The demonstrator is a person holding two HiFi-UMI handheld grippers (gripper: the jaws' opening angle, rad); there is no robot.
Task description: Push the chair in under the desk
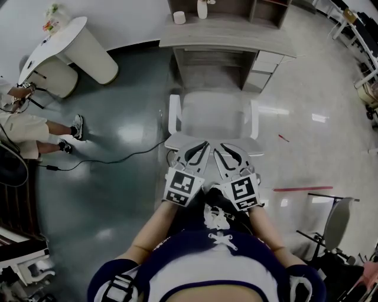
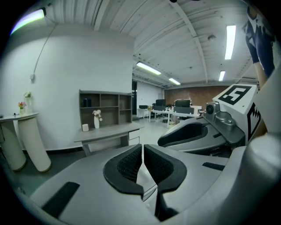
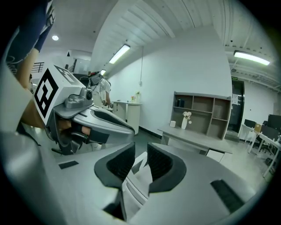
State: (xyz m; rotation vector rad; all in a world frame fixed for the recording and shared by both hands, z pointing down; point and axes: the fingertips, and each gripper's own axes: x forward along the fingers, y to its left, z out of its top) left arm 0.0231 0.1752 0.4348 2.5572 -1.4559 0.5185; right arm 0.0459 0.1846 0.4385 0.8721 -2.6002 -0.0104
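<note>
In the head view a white chair (image 1: 214, 112) stands in front of the grey desk (image 1: 227, 36), its seat partly under the desk's front edge. Both grippers sit side by side at the top of the chair's backrest (image 1: 177, 141). My left gripper (image 1: 198, 147) (image 2: 143, 158) is shut, pads together, with a white strip of the chair (image 2: 141, 181) showing below them. My right gripper (image 1: 228, 150) (image 3: 140, 160) stands a little open; the white chair back (image 3: 141, 178) shows through the narrow gap and nothing is pressed between the pads. The desk (image 2: 107, 133) (image 3: 195, 137) lies ahead.
A vase (image 1: 202, 9) and a cup (image 1: 179, 17) stand on the desk, with drawers (image 1: 263, 65) at its right. A cable (image 1: 112, 158) crosses the floor to the left. A seated person (image 1: 29, 127) and a white table (image 1: 62, 38) are at far left, a black chair (image 1: 336, 224) at right.
</note>
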